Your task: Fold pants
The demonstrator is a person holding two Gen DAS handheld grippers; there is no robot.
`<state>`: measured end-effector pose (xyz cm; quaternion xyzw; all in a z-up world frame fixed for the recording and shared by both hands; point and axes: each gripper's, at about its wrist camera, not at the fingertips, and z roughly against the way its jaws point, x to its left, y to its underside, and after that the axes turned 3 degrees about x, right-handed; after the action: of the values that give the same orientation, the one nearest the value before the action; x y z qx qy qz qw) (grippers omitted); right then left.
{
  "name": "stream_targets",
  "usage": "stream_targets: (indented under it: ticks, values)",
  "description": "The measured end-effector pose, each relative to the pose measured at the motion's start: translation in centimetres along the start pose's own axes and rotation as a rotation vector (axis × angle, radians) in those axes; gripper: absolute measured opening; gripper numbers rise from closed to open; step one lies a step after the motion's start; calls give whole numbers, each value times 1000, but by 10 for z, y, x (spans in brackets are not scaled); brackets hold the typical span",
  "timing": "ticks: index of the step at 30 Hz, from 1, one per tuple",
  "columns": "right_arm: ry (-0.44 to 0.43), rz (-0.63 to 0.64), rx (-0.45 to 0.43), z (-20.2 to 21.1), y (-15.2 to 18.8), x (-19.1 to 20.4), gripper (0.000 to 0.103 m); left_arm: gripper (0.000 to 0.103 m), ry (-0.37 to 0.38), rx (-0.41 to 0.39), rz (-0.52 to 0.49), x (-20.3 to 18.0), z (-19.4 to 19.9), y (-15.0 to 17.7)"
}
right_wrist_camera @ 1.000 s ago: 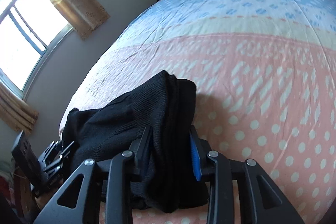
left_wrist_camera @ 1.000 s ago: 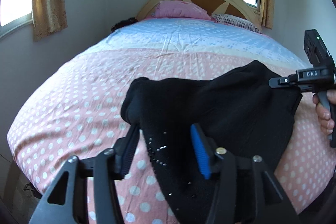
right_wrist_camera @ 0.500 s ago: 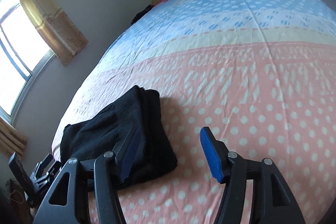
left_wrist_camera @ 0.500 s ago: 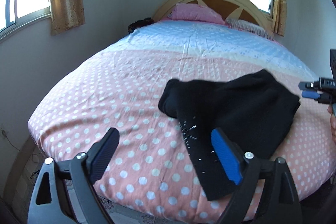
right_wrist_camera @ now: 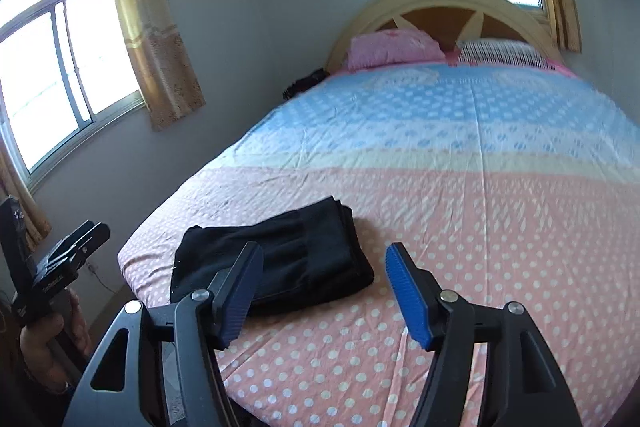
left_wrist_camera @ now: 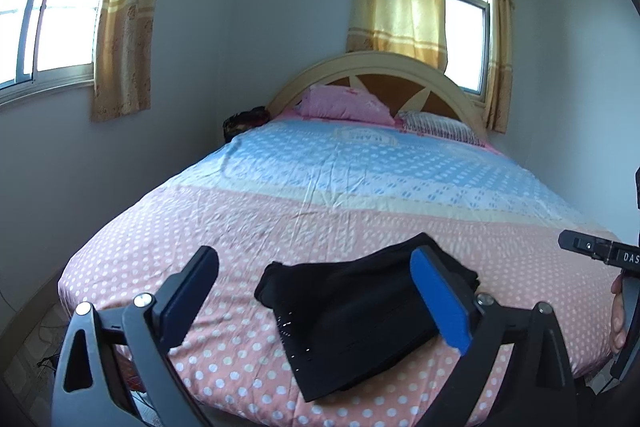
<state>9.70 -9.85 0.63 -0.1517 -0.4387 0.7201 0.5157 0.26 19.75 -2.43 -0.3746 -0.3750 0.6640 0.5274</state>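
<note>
- Folded black pants [left_wrist_camera: 360, 319] lie on the polka-dot bed [left_wrist_camera: 280, 227].
- Left tool [left_wrist_camera: 316, 303] spread wide, gripping nothing.
- Right tool [right_wrist_camera: 324, 291] spread wide, gripping nothing.

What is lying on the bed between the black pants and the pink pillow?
Nothing. In both wrist views only bare dotted bedsheet stretches from the folded black pants up to the pink pillow.
</note>
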Motion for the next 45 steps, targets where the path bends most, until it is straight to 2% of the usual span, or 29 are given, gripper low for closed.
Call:
stream_targets:
  ticks: [6, 45]
  values:
    - [9, 70, -32, 19, 3, 18, 66, 101, 9, -13, -18, -10, 4, -4]
    - [34, 71, -48, 30, 15, 20, 66, 103, -6, -5, -20, -15, 6, -3]
